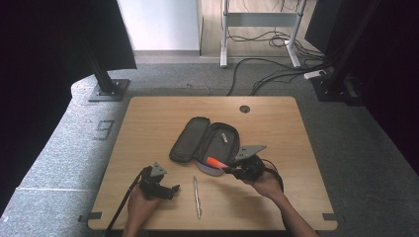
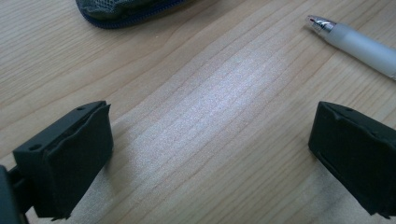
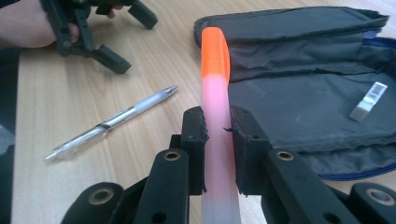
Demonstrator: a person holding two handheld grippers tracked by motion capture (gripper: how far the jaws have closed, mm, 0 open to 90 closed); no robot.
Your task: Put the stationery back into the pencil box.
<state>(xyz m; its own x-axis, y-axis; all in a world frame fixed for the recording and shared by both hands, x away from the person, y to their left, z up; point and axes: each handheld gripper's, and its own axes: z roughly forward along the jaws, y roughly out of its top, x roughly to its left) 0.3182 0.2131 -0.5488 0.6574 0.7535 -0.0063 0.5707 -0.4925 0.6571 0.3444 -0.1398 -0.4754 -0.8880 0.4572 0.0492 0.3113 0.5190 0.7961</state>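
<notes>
Right claw [image 3: 217, 135] pinching orange highlighter [image 3: 215, 93] beside open pencil case [image 1: 205, 140], left claw [image 2: 210, 154] spread over bare tabletop [image 2: 201, 116]

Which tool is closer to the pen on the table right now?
Left. The left tool sits open just left of the pen, while the right tool, gripping the highlighter, is up by the pouch.

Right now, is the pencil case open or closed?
Open. The pencil case lies spread flat on the table, its two halves apart and the inner lining showing.

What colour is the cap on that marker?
Orange, on the marker with its pale pink body; clearest in the right gripper view.
</notes>
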